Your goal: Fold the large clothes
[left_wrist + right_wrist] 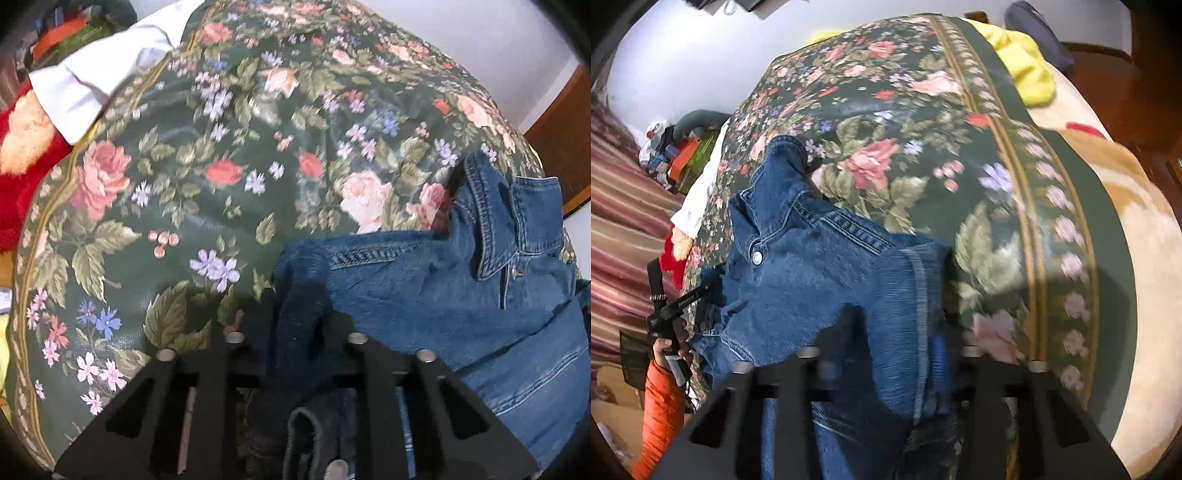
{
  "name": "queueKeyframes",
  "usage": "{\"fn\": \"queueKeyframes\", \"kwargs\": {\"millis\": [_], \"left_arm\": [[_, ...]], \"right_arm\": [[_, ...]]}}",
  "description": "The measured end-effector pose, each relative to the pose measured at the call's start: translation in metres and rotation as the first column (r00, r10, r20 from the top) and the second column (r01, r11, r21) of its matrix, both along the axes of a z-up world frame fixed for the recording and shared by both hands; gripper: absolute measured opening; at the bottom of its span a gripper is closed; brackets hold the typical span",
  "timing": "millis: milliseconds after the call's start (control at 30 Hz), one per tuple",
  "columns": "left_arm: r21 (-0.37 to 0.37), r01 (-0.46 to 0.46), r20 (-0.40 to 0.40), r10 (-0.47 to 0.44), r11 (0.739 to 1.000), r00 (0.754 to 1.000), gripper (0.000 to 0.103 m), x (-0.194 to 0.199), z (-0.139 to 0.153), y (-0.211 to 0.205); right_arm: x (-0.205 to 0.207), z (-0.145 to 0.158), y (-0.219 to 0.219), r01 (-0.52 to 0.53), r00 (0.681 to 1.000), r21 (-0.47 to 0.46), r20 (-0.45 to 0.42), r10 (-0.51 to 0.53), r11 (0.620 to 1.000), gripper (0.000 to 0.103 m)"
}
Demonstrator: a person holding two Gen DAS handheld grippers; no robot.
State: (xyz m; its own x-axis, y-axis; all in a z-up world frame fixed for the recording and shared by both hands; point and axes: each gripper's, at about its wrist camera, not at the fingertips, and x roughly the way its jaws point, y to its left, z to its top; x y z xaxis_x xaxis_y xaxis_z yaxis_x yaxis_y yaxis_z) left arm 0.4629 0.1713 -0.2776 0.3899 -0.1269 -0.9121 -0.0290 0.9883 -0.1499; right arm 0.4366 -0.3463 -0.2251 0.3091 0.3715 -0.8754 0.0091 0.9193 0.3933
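A white garment [99,70] lies at the far left edge of the floral bedspread [207,192], whose middle is bare. The left gripper [295,354] and right gripper [886,354] each clamp denim jacket [461,295] fabric, collar lying rightward.

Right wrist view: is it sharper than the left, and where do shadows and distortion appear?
No: the right wrist view smears the floral bedspread with motion blur; a dark shadow crosses its border. The left wrist view is crisper on the blue denim jacket. Both bend the bed edges, fisheye, with dark corners.
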Motion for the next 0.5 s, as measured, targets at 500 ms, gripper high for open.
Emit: {"fn": "queueKeyframes", "kwargs": {"millis": [500], "left_arm": [[0.072,-0.058,0.254,0.038,0.996,0.967,0.008,-0.017,0.103,0.026]], "right_arm": [[0.079,0.074,0.067,-0.101,0.956,-0.2,0.251,0.151,0.975,0.009]]}}
